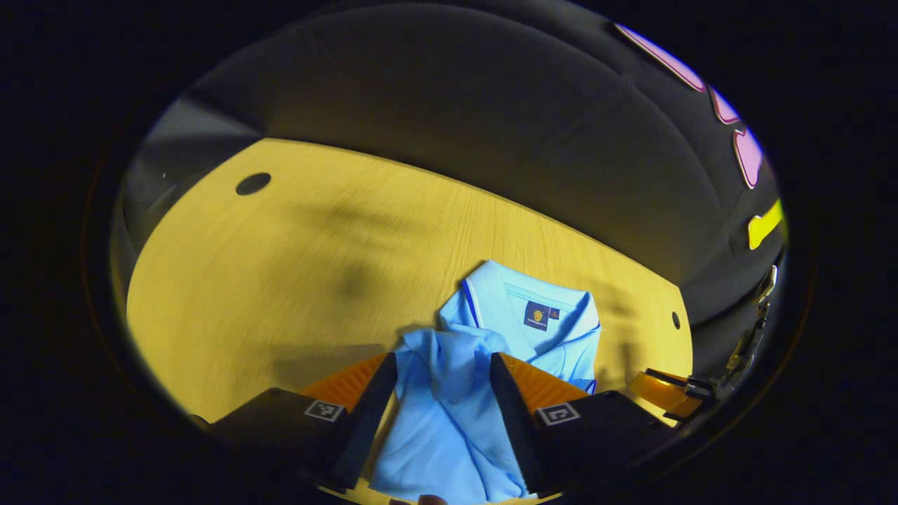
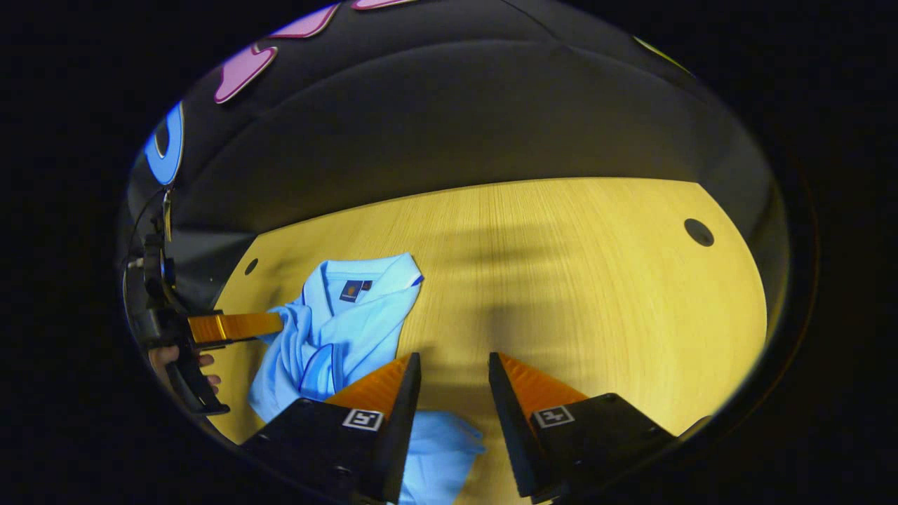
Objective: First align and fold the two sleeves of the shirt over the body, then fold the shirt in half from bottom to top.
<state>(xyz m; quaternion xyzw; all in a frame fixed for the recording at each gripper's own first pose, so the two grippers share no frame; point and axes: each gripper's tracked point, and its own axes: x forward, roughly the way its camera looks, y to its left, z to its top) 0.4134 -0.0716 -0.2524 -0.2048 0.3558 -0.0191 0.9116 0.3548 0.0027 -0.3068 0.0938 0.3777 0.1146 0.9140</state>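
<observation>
Currently, status per view:
shirt: light blue polo (image 1: 449, 393), lying bunched on the counter (image 1: 280, 280); collar and inside neck label face up at its far end (image 1: 537, 315).
shirt, right gripper view: sits left of centre (image 2: 351, 330), collar toward the booth wall, lower cloth running under the near tongs.
left tongs: (image 1: 443, 382) fingers spread moderately, a raised fold of shirt sits between them; cloth reaches both inner faces, but whether both press on it, cannot tell.
left tongs, right gripper view: seen at the far left (image 2: 273, 324), tip touching the bunched edge of the shirt; a hand (image 2: 175, 365) holds its grip.
right tongs: (image 2: 454, 379) fingers apart, bare counter between them, nothing held; left finger (image 2: 393, 393) lies over the shirt's near edge.
right tongs, left gripper view: seen at the right edge (image 1: 659, 389), low over the counter just beside the shirt; opening not readable from there.
counter: yellow wood grain, two dark round holes near its far corners (image 2: 699, 232), (image 2: 250, 266).
wall: black cloth behind the counter (image 2: 449, 126).
</observation>
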